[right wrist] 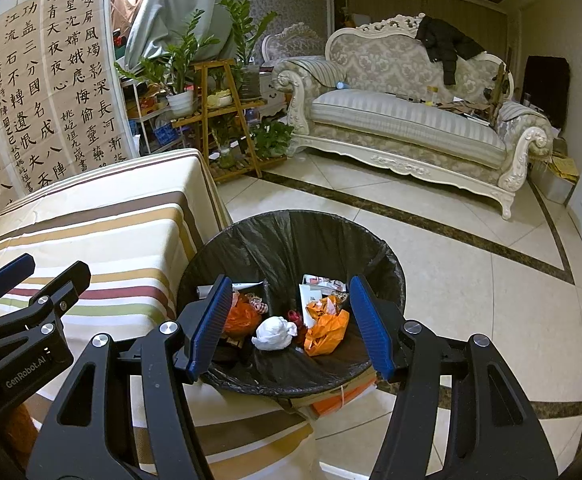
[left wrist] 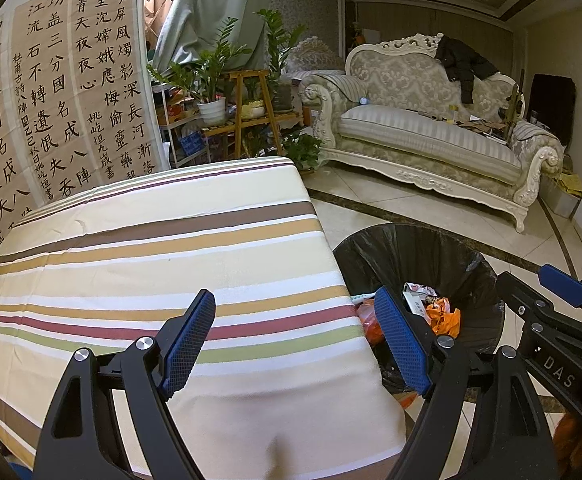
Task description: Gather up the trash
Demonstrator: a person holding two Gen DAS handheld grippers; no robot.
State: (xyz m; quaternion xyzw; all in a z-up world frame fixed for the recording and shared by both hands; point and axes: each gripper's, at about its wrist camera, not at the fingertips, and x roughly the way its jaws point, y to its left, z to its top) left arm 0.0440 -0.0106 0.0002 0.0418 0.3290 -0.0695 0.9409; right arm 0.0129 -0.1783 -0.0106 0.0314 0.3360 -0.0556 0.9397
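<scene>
Both grippers are hanging released and empty — the right gripper (right wrist: pixel 291 320) above the trash bin (right wrist: pixel 387 264), the left gripper (left wrist: pixel 295 344) over the striped tablecloth (left wrist: pixel 151 240). Directly below the right gripper, the white paper wad (right wrist: pixel 273 332) is looking light and crushable — pinching its middle seems best.

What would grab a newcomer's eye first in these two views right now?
Probably the black-lined trash bin on the floor beside the striped table, holding a crumpled white wad and orange bags. The right gripper hangs open above it with nothing between its fingers; the left gripper is open over the table's edge. Behind, calligraphy sheets cover the wall on the left, and an ornate sofa stands across the room.
</scene>
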